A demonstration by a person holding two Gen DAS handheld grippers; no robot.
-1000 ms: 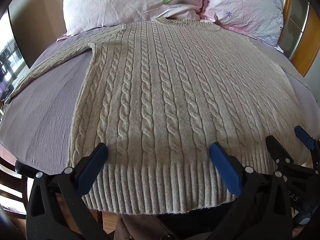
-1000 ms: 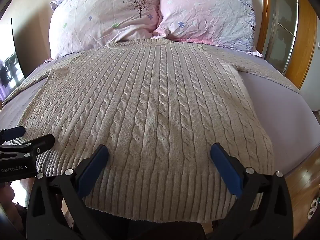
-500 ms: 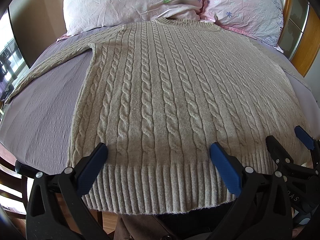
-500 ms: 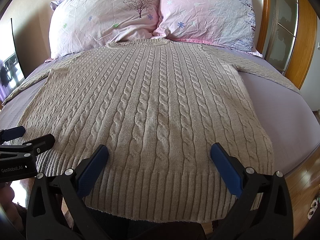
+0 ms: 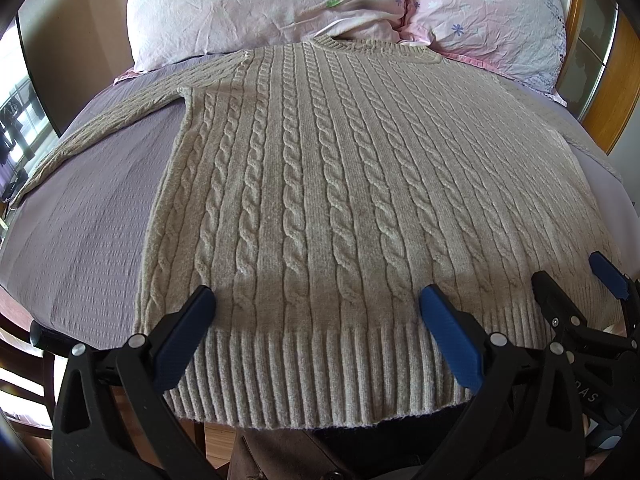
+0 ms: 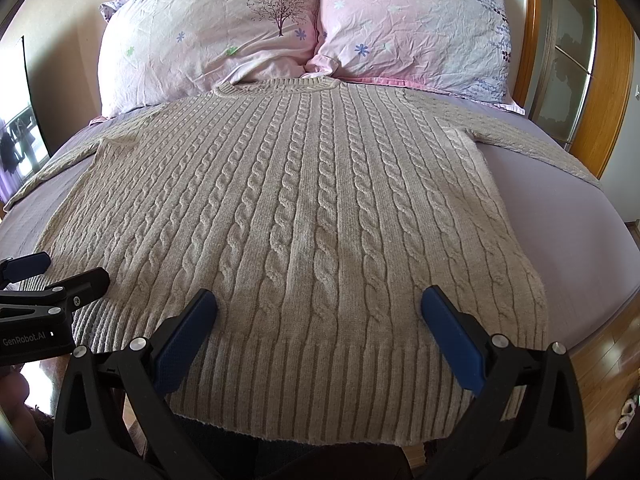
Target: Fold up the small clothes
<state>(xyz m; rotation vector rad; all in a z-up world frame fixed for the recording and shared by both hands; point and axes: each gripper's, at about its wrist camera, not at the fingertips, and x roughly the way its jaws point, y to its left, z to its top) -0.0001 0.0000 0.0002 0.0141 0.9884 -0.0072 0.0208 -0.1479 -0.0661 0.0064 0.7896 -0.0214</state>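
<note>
Across the middle of the bed lies the sweater, a beige cable-knit spread flat and face up, its neckline up against the pillows and its ribbed hem hanging just over the near edge of the mattress. Both sleeves are out to the sides, the left sleeve trailing off over the purple sheet, the right sleeve running towards the wooden bed frame. No fold in it yet, so this looks like the very start: garment laid out, hands lining up. The left tool hovers above the hem on its own side, fingers spread wide with nothing between them, and the right tool sits the same way beside it, wide and empty; each shows at the edge of the other's view, so they are near one another along the bottom edge. Whether the blue pads actually touch the knit I cannot tell. My read is that the next move wants a pinch somewhere, probably a sleeve or side edge brought across the body. The knit looks thick and soft, so a shallow grip may catch only the top layer, and the overhanging hem could slide off the bed.
</note>
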